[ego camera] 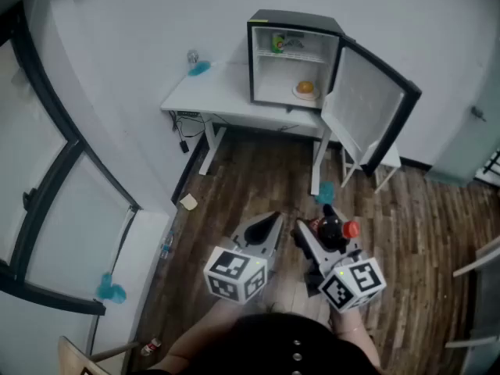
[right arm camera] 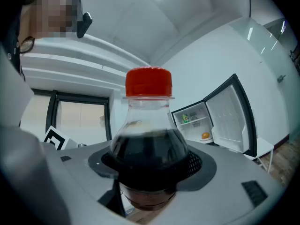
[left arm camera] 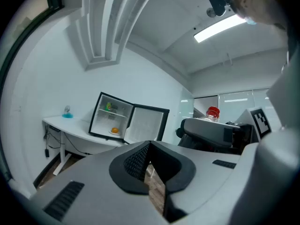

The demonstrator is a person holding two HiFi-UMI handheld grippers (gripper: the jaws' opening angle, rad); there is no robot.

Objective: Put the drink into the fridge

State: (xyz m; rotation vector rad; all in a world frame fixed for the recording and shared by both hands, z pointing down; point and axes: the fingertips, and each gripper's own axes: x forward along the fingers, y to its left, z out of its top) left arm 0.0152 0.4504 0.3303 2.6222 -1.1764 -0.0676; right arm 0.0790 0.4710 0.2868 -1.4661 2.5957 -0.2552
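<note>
One risk: right gripper [right arm camera: 151,170] is clamping the bottle [right arm camera: 149,125] seemingly low, so it could tip nearing the twelve-o'clock fridge [ego camera: 295,19]; left gripper [left arm camera: 149,159] is idling closed, empty.

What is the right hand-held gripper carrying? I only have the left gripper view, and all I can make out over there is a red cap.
Observer: The right hand-held gripper is shut on a clear bottle of dark drink.
Operator: Is it seated well?
Observer: In the right gripper view the jaws close round its lower body. It stands upright, with the neck above them.
Operator: Anything near the fridge that I can't see?
Observer: In the head view a white stool stands on the floor under the open door of the fridge.
</note>
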